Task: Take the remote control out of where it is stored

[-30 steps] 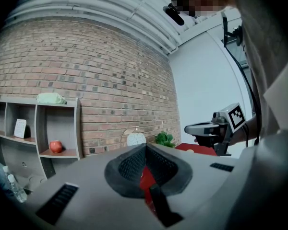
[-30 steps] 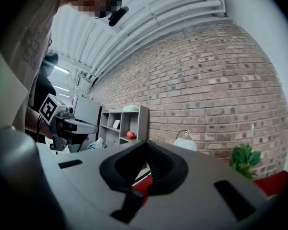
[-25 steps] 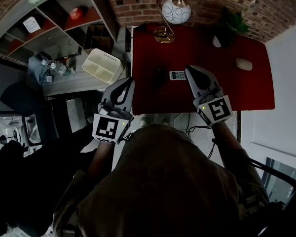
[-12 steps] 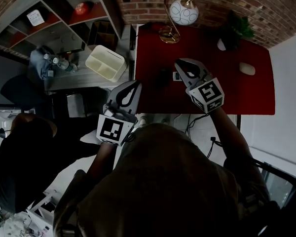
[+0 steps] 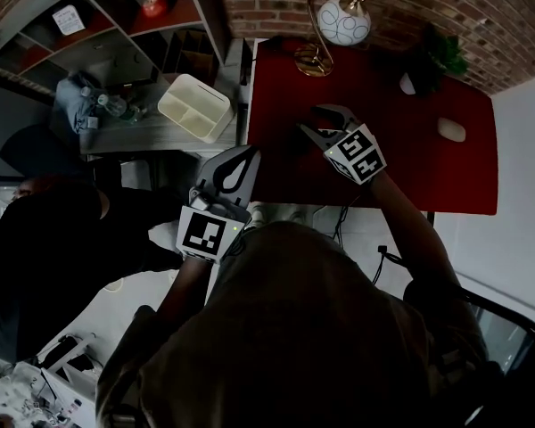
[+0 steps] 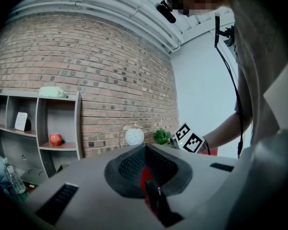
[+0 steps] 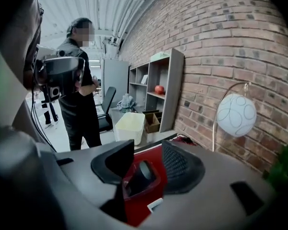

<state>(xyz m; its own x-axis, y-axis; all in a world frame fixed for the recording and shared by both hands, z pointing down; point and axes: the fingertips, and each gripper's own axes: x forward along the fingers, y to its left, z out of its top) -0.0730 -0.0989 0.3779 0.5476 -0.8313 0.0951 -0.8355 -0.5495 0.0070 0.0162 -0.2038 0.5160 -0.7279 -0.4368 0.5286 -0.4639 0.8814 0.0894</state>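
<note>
On the red table (image 5: 428,168), my right gripper (image 5: 310,121) hangs low over the spot where the small white remote lies, so the head view hides it. In the right gripper view, the remote's white end (image 7: 155,204) shows just below the gap between the jaws, beside a dark rounded holder (image 7: 140,175). The right gripper (image 7: 149,150) is open; its jaws have just been opening and grip nothing. My left gripper (image 5: 243,153) is held off the table's left edge and is shut and empty, with its pads meeting at the tip (image 6: 145,147).
A globe lamp (image 5: 343,20) and a plant (image 5: 437,56) stand at the table's far edge, and a white oval object (image 5: 452,129) lies to the right. Left of the table are a cream bin (image 5: 193,107), shelves (image 5: 98,25) and a person in black (image 5: 53,239).
My right gripper has dropped and tilted down and moved left over the remote, and its jaws have parted. The left gripper has stayed put. A person in black has come into view at the left.
</note>
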